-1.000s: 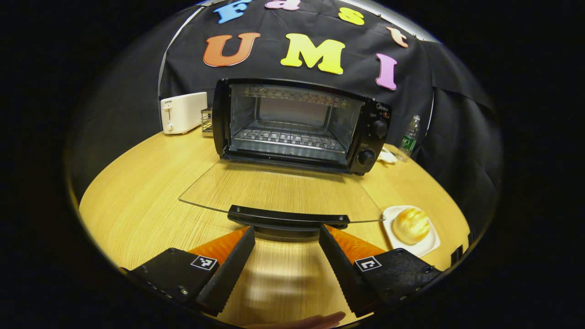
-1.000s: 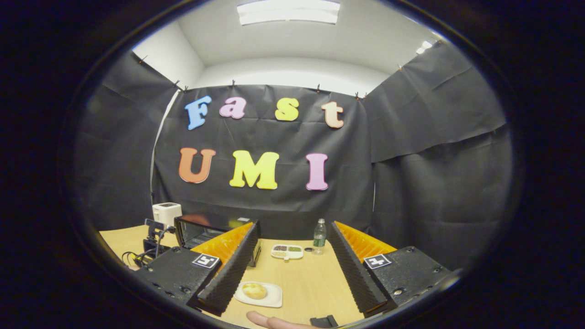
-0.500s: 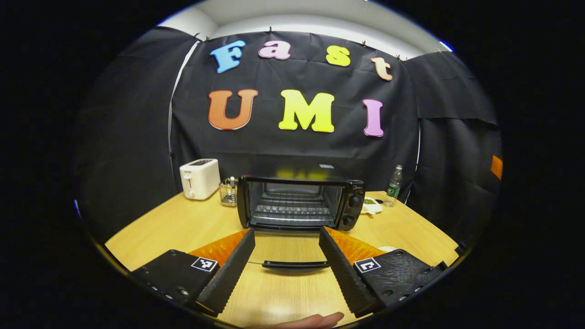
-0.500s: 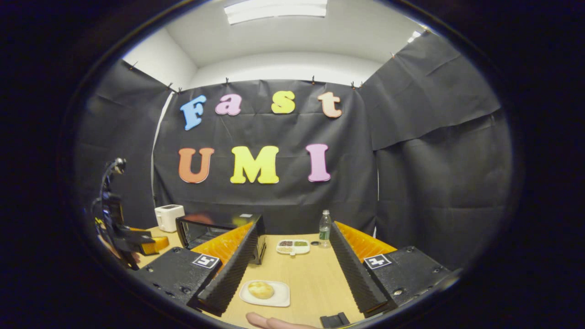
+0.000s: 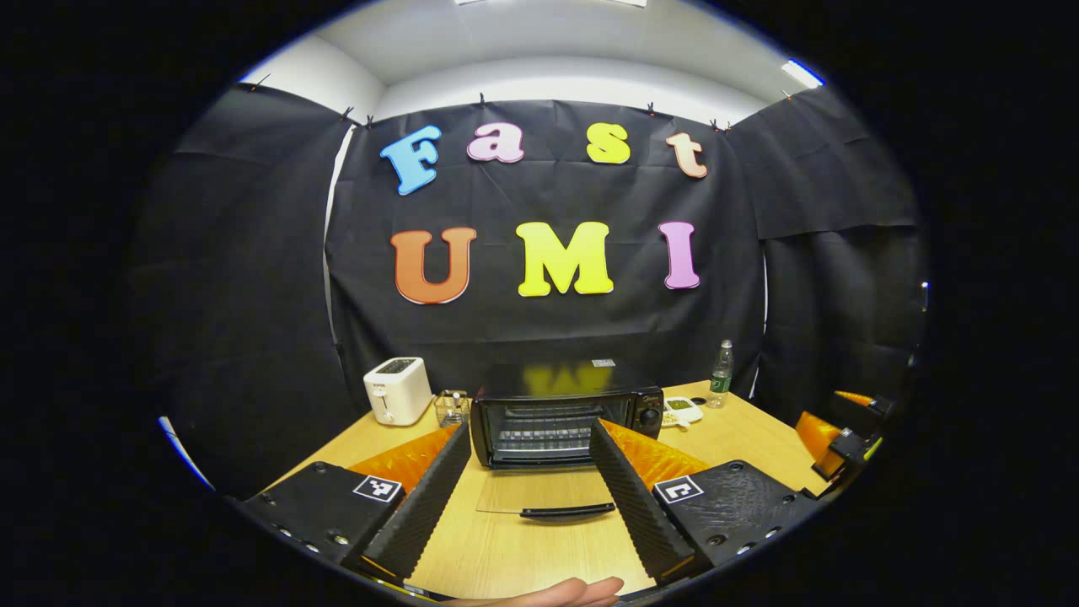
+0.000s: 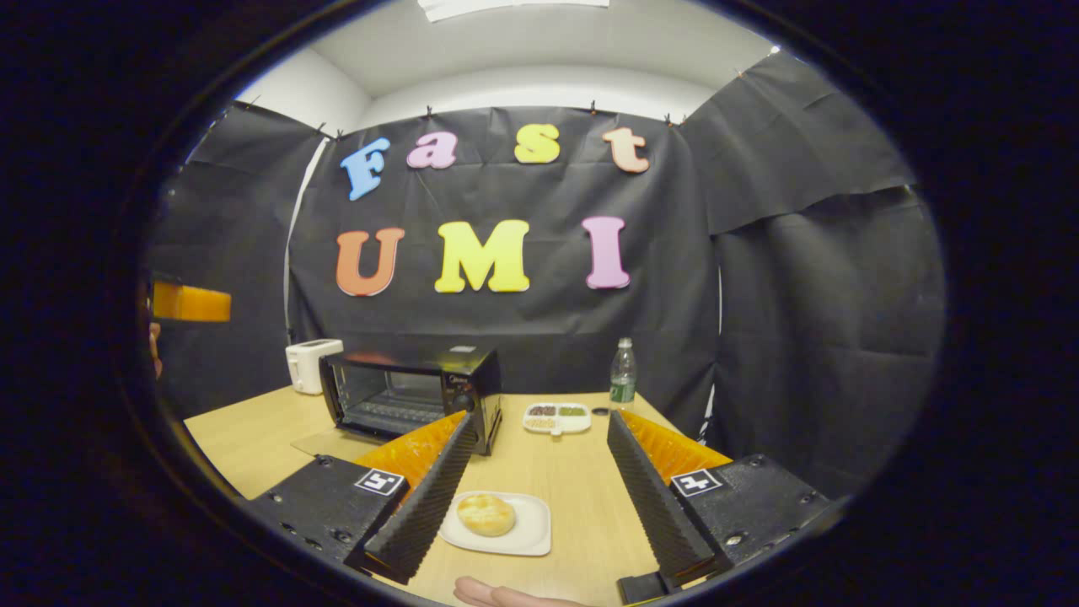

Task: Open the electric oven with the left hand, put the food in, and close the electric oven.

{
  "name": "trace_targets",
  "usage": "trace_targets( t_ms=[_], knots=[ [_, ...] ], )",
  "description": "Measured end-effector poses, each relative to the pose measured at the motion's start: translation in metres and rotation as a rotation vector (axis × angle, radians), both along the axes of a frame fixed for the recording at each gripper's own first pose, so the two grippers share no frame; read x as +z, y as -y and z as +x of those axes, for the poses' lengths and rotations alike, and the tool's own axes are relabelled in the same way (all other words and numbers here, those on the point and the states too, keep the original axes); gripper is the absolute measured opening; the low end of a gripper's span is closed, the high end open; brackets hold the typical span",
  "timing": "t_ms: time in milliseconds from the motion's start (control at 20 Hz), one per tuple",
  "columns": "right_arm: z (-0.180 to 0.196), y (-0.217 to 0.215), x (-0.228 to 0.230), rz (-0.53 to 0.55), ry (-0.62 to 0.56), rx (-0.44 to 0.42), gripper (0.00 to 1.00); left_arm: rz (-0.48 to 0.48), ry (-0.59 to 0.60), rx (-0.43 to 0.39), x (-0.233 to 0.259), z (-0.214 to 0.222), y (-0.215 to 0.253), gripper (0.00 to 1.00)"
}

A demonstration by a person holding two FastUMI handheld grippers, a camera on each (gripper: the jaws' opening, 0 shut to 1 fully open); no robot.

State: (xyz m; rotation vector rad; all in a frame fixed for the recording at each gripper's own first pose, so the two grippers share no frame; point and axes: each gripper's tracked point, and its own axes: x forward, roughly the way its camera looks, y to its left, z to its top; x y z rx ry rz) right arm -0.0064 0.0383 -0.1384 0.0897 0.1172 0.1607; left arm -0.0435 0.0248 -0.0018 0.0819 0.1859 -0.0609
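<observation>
I can read no brand or label: the small mark on the electric oven point(image 5: 563, 413) and the toaster point(image 5: 396, 389) lettering are too blurred. My left gripper point(image 5: 529, 438) is raised above the wooden table point(image 5: 506, 548), fingers spread wide and holding nothing, aimed at the oven, whose glass door point(image 5: 539, 497) lies folded down flat. My right gripper point(image 6: 539, 434) also gapes wide and free, hovering over the bread roll point(image 6: 485, 514) on its white plate point(image 6: 531, 535), right of the oven.
</observation>
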Motion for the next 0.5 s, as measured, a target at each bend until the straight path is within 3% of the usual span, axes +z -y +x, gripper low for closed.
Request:
trace_targets(
  t_ms=[100,150,200,250,400,450,500],
  knots=[
    [0.009,-0.022,-0.031,0.01,-0.067,0.059,1.0,-0.007,0.035,0.007,0.01,-0.012,-0.001,0.93],
    [0.015,-0.032,-0.045,0.024,-0.094,0.081,1.0,-0.021,0.044,0.009,0.015,-0.018,0.0,0.83],
    [0.019,-0.038,-0.062,0.03,-0.132,0.096,1.0,-0.039,0.056,0.013,0.02,-0.023,0.0,0.83],
    [0.024,-0.045,-0.078,0.033,-0.169,0.11,1.0,-0.054,0.072,0.0,0.028,-0.029,0.004,0.93],
    [0.034,-0.064,-0.111,0.02,-0.251,0.14,1.0,-0.104,0.121,0.001,0.046,-0.044,0.0,0.93],
    [0.038,-0.068,-0.119,0.014,-0.264,0.149,1.0,-0.121,0.13,0.001,0.049,-0.047,-0.002,0.83],
    [0.041,-0.073,-0.128,0.005,-0.282,0.161,1.0,-0.133,0.126,-0.002,0.047,-0.049,-0.002,0.93]
  ],
)
